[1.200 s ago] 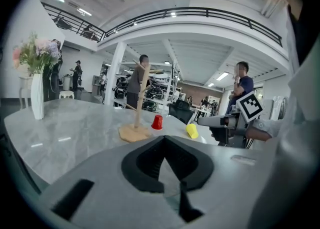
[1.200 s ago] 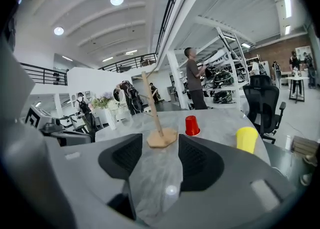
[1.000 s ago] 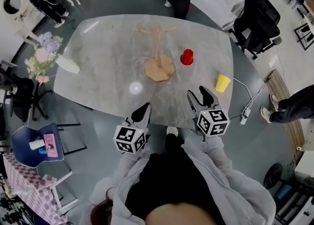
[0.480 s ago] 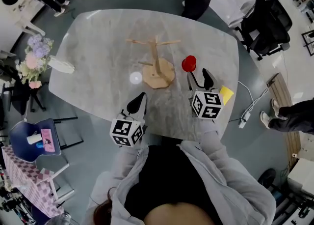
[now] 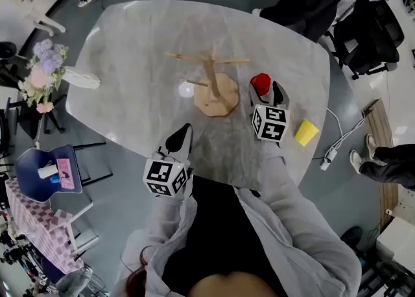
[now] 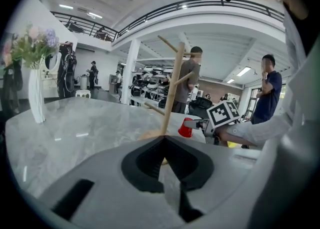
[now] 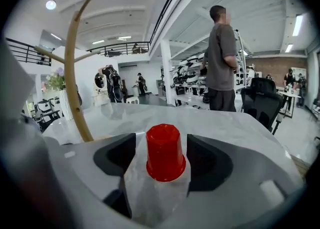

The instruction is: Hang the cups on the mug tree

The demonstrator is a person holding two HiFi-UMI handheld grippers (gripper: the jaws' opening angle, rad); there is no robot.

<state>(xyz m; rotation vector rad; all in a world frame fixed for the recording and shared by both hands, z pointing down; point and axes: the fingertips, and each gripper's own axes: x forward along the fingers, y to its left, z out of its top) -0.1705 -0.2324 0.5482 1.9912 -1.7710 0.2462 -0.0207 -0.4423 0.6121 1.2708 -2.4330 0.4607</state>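
right tongs (image 5: 266,93) reached red cup (image 7: 165,153) | opening around it | left tongs (image 5: 179,139) closed, empty

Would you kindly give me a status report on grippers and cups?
Left gripper shut, empty. Right gripper jaws opening, astride inverted red cup, not gripping. Mug tree bare, yellow cup on table. Nothing blocking.

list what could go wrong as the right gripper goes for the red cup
1. The red cup stands upside down between the opening jaws of the right gripper, untouched. It tapers upward, so a high pinch may slip or tip it.
2. The mug tree stands close beside the cup; a careless lift could knock its pegs.
3. The yellow cup sits near the table edge by the right arm and might get swept off.
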